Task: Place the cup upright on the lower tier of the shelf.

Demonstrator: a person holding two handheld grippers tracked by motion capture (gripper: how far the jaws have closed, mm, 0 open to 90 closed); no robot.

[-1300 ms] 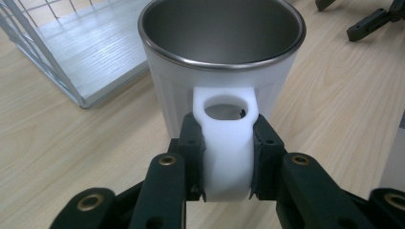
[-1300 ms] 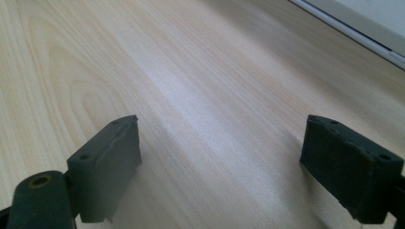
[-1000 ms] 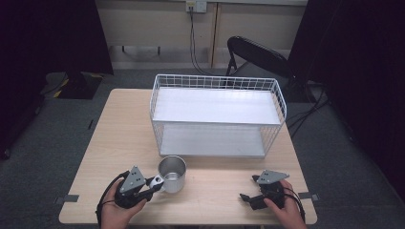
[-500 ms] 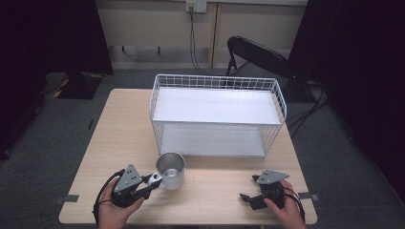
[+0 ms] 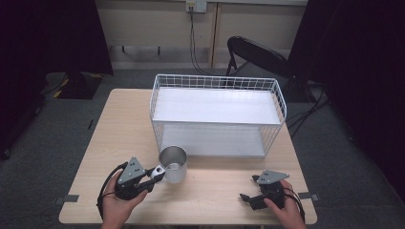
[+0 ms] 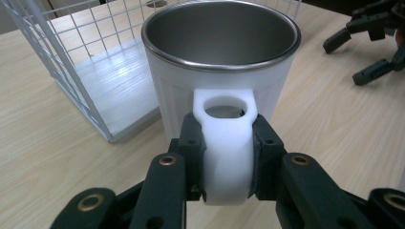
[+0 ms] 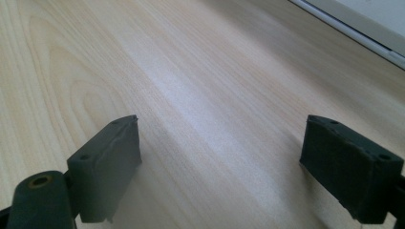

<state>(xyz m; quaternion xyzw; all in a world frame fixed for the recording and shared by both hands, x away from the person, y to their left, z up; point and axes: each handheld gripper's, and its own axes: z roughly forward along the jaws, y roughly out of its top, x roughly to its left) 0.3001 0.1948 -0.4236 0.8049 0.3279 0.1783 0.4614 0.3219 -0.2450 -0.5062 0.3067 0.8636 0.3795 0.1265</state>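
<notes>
While I watch from the high view, my left claw (image 5: 154,174) sits at the near left of the pale wooden bench (image 5: 110,138), clamped on the white handle (image 6: 228,143) of a metal mug (image 5: 173,164). The mug stands upright on the bench, just in front of the left end of a white wire basket (image 5: 217,114), close to it; I cannot tell whether the two touch. From the left claw view I see the two black pads pressed against either side of the handle, which has a round hole near its top. The mug has a steel rim and inside with a white outer wall, and its open mouth faces up. Behind it on the left are the wire grid and the white floor of the basket.

My right claw (image 5: 248,198) rests at the near right of the bench, well apart from the mug, with my hand (image 5: 286,210) behind it. In the right claw view its jaws stand wide apart with nothing between them, just bare wood grain beneath. A thin white edge crosses the upper right corner of that view.

The basket is long and rectangular and sits across the middle of the bench. Beyond the bench a dark folding chair (image 5: 258,55) stands on grey carpet
</notes>
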